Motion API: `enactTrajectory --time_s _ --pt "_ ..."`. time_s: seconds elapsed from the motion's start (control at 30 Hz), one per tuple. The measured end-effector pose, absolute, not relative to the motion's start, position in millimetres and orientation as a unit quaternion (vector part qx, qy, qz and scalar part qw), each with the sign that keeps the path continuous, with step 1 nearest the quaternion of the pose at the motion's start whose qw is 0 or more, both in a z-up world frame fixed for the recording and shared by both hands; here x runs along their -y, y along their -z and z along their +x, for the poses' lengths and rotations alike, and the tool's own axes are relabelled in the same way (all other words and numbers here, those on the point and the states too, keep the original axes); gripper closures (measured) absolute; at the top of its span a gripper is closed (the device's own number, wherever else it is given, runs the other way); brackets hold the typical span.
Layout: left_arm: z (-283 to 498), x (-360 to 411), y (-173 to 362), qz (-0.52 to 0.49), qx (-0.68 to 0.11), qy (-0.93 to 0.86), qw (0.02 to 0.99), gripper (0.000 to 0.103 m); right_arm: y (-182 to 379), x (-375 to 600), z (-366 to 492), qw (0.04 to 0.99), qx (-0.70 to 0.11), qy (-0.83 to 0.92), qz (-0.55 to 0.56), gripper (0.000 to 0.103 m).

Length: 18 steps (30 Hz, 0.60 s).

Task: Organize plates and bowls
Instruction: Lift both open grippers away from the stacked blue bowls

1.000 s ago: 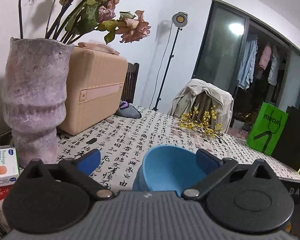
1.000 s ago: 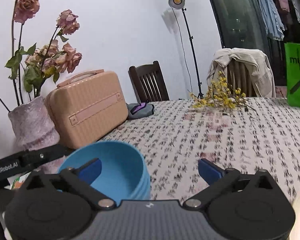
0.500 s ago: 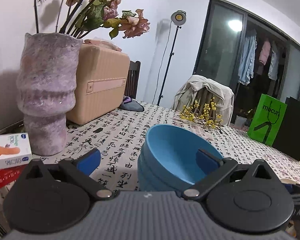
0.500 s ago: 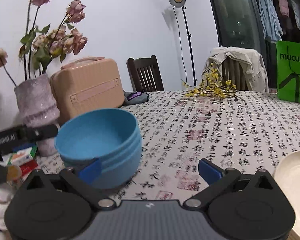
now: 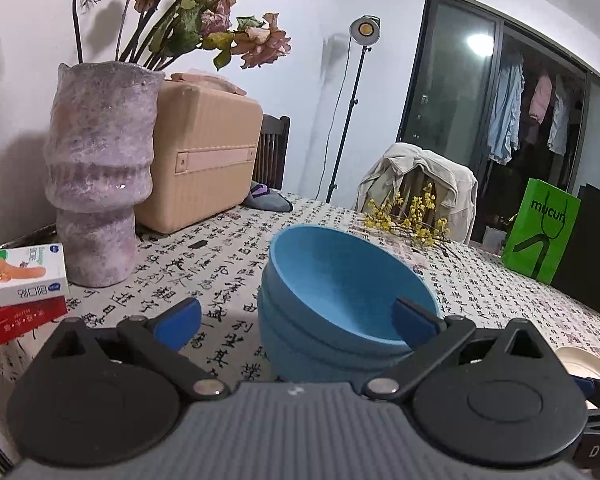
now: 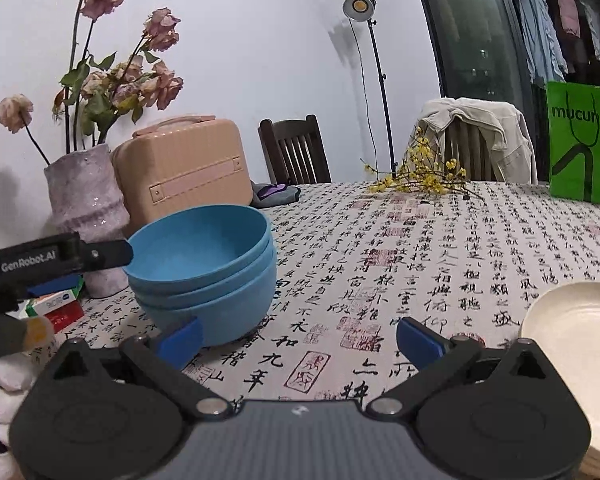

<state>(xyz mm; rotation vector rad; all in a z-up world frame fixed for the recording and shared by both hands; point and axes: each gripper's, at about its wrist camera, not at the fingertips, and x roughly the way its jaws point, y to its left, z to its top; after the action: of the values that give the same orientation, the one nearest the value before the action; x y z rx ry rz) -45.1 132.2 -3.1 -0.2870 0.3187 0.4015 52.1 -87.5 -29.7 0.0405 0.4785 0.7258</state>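
Observation:
Three blue bowls [image 6: 208, 276] stand nested on the printed tablecloth [image 6: 420, 248]. My right gripper [image 6: 298, 338] is open just in front of them, its left pad near the stack's base and nothing between the fingers. My left gripper [image 5: 298, 320] is also open; its right pad overlaps the top bowl [image 5: 340, 300] near the rim, and its left pad is well clear. One of the left gripper's fingers [image 6: 100, 255] reaches to the stack's left rim in the right wrist view. Stacked cream plates [image 6: 572, 340] lie at the right, with a plate's edge [image 5: 580, 362] at the left wrist view's lower right.
A purple vase [image 5: 100, 168] of dried flowers, a peach case [image 5: 204, 152] and small boxes [image 5: 20, 280] stand left of the bowls. Yellow sprigs [image 6: 420, 176] and a green bag [image 6: 580, 144] are at the far side. A gloved hand [image 6: 8, 380] shows at the lower left.
Both grippers have drawn back from the blue bowls, so the whole stack now shows on the table. The cream plates have come into view at the right.

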Motion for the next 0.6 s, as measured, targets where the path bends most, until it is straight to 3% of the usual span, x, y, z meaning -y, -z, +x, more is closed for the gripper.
enactTrajectory --time_s 0.6 --pt "-43 -143 6 -0.145 -0.166 -0.197 0.955 0.0 38 85 62 0.908 -0.259 -0.327 0.023 0.0"
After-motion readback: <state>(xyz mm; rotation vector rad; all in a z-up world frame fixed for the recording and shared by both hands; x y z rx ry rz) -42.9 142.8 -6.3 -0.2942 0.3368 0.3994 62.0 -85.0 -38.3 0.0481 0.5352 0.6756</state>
